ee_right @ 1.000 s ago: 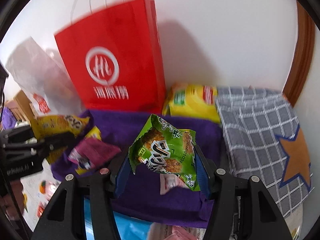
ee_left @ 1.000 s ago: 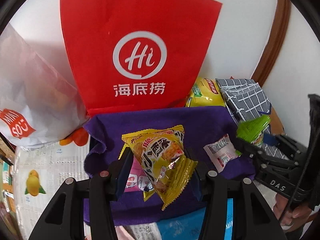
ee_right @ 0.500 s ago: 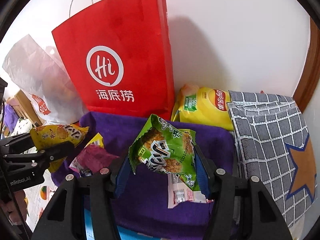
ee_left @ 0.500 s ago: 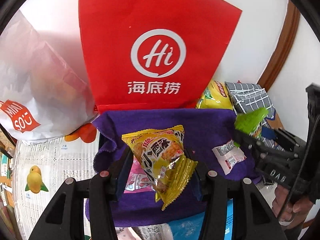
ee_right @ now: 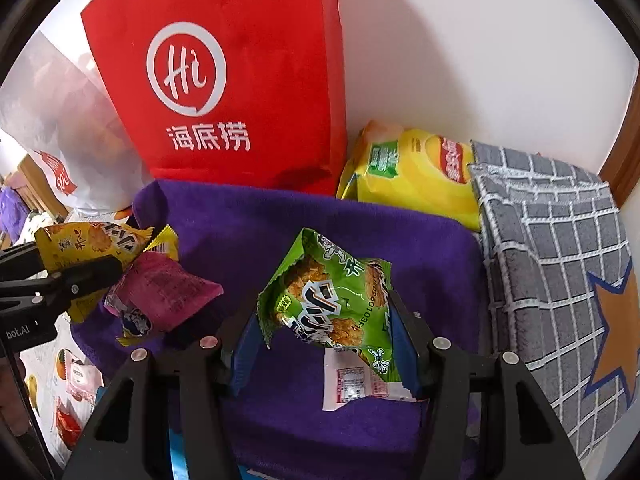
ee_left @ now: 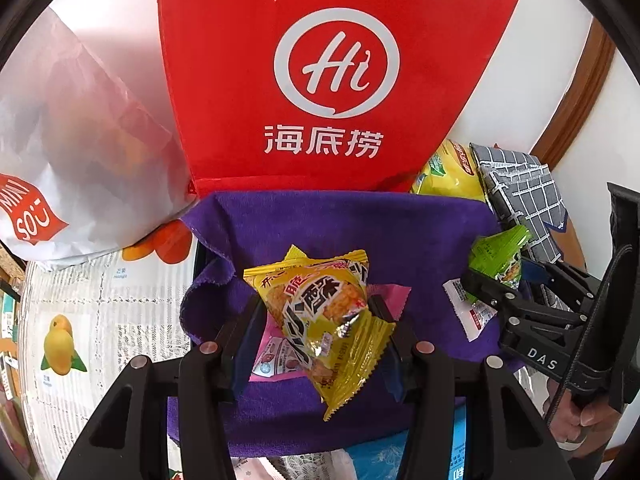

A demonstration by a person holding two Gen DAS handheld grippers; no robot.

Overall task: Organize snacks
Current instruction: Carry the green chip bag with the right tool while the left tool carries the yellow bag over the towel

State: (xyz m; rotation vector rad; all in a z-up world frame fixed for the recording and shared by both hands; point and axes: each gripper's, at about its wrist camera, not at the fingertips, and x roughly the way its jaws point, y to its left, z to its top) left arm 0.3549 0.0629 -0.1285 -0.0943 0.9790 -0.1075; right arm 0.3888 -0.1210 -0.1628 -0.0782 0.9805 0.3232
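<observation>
Hovering over the purple cloth (ee_left: pixel 340 220), the left claw (ee_left: pixel 320 328) pinches a yellow packet (ee_left: pixel 320 312) and the right claw (ee_right: pixel 324 320) a green packet (ee_right: pixel 332 304); both should lift toward the red bag (ee_left: pixel 320 80) at twelve o'clock without crushing contents.
</observation>
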